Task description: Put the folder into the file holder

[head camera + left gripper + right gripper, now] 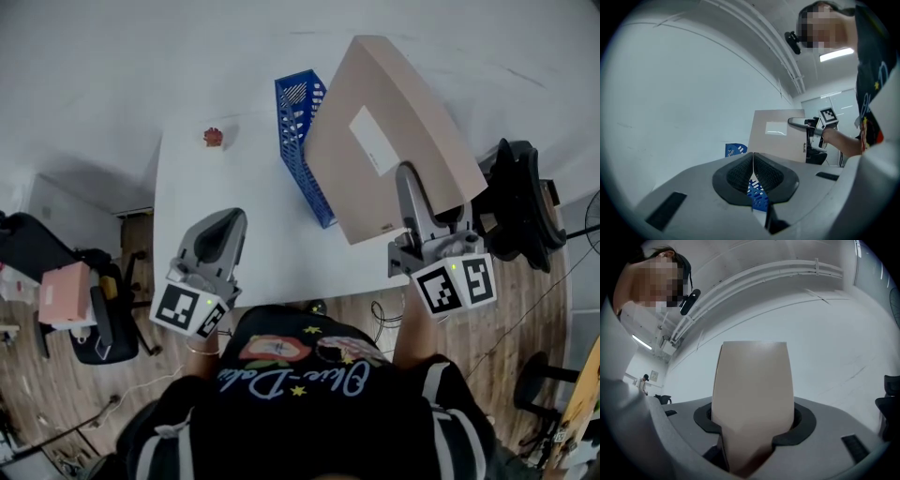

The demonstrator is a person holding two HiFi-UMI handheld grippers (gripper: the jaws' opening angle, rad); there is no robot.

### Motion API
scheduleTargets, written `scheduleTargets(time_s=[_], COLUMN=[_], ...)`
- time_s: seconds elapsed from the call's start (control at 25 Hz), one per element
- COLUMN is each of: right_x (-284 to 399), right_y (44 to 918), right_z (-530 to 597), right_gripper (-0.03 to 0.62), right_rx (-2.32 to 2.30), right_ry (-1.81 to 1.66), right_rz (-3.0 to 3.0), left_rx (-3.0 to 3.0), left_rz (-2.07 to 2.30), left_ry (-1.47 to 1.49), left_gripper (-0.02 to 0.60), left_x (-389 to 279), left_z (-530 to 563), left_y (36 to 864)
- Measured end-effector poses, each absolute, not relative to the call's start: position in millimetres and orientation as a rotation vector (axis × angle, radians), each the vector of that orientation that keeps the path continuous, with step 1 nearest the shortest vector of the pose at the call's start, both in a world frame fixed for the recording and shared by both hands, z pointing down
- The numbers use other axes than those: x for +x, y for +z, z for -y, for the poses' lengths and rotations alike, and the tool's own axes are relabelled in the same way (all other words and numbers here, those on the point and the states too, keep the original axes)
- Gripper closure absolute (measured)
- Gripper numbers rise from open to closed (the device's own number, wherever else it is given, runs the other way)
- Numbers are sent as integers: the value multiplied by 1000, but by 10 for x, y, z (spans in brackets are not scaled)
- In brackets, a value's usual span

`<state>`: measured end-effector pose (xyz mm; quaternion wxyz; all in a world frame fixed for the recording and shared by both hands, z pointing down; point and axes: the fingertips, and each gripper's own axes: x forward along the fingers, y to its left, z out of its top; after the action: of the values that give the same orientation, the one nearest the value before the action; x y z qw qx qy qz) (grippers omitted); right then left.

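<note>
A thick beige folder with a white label is held up over the table's right side, tilted, its left edge next to the blue mesh file holder. My right gripper is shut on the folder's near edge. In the right gripper view the folder fills the gap between the jaws. My left gripper hovers over the table's near left, shut with nothing in it. In the left gripper view its pads meet, and past them are the file holder and the folder.
The white table carries a small red object at its far left. A black chair stands to the right. Another chair with a pink box is at the left. Cables lie on the wooden floor.
</note>
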<state>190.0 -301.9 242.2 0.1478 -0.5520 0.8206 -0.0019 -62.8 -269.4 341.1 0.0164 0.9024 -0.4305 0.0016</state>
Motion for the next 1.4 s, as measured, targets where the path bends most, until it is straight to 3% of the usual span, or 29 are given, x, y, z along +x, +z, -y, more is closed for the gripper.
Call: scheduleTargets(time_s=[1.4], right_x=[1295], right_y=[2575], right_z=[3787], right_gripper=[336], right_rx=[-1646], right_ry=[74], right_rz=[-2420], left_rx=[2735], left_rz=[1363], left_ry=[-102], left_gripper=[577], left_x=[-1366], left_z=[3205], left_y=[3520])
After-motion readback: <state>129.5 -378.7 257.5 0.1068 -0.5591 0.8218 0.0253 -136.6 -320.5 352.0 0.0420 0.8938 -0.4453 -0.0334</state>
